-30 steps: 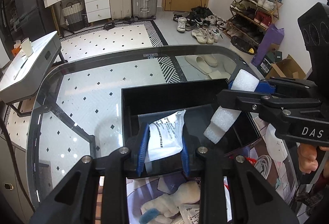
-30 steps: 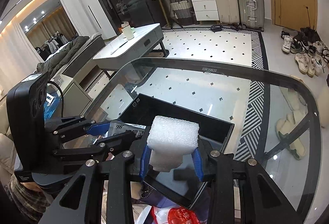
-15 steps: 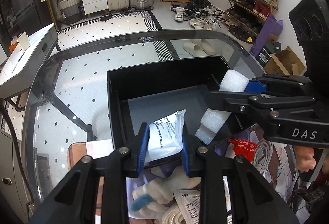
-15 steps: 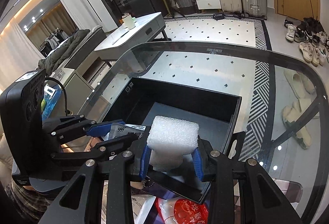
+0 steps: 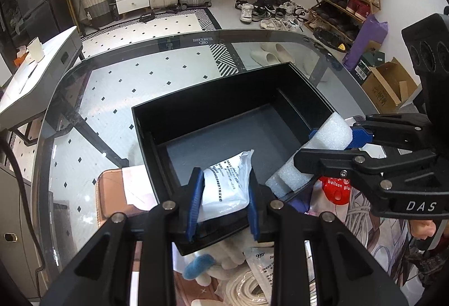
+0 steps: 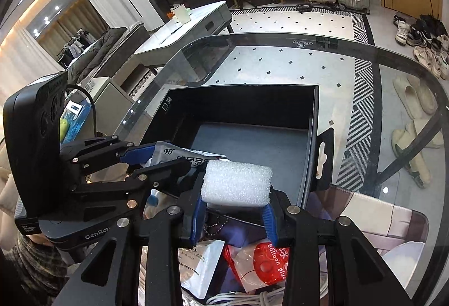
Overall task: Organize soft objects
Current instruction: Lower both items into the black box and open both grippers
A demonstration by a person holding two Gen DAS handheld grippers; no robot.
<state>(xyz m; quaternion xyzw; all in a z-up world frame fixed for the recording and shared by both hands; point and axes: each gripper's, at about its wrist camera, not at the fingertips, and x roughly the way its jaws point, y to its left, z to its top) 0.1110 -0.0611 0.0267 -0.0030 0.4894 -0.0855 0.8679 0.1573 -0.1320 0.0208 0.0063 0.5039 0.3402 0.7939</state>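
- Foam block (image 6: 237,182): your right gripper (image 6: 234,212) pinches it over the near wall of the black box (image 5: 213,98).
- Sachet (image 5: 226,184) is clamped in your left gripper (image 5: 223,203), also at that wall (box floor looks bare).
- Release too early and either may drop outside, onto the clutter (image 6: 252,266).

The right gripper (image 6: 234,210) clamps a white foam block (image 6: 237,182) at the near rim of an open black rectangular box (image 6: 315,120).
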